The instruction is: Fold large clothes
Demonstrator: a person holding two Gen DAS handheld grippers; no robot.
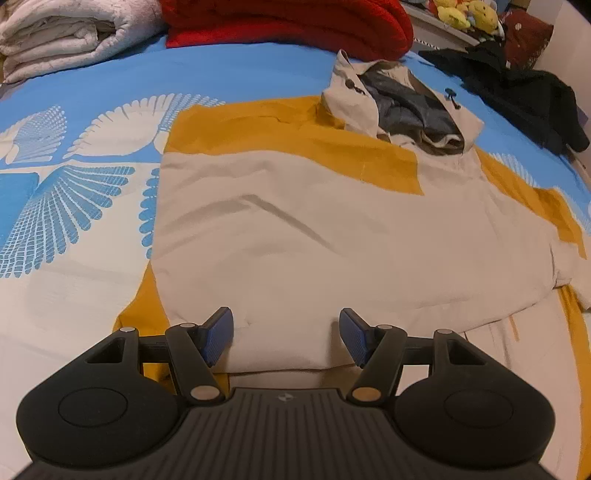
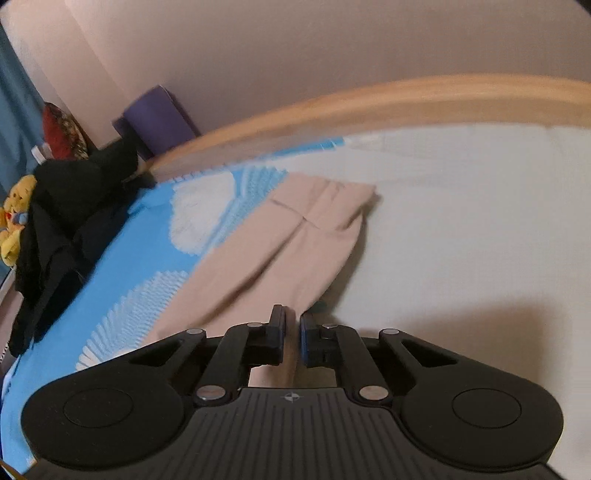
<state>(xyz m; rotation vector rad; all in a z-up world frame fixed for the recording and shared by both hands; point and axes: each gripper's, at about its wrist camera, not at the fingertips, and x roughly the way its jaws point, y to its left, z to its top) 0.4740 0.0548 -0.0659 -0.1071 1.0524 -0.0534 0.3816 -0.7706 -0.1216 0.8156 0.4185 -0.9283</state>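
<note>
- Two claws: left claw (image 1: pixel 286 338) gapes wide over the jacket (image 1: pixel 295 229), spread mid-frame on the bed (image 1: pixel 66 266).
- Right claw (image 2: pixel 291 334) nearly closed, sleeve (image 2: pixel 280 251) between its fingers; grip unclear.

beige-and-mustard jacket (image 1: pixel 295 229); blue-white feather-print bedsheet (image 1: pixel 74 206); red blanket (image 1: pixel 288 26).

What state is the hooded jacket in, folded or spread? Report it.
Partly folded: the beige-and-mustard hooded jacket lies flat on the bedspread, its left side turned in, hood open, right sleeve stretched out.
</note>
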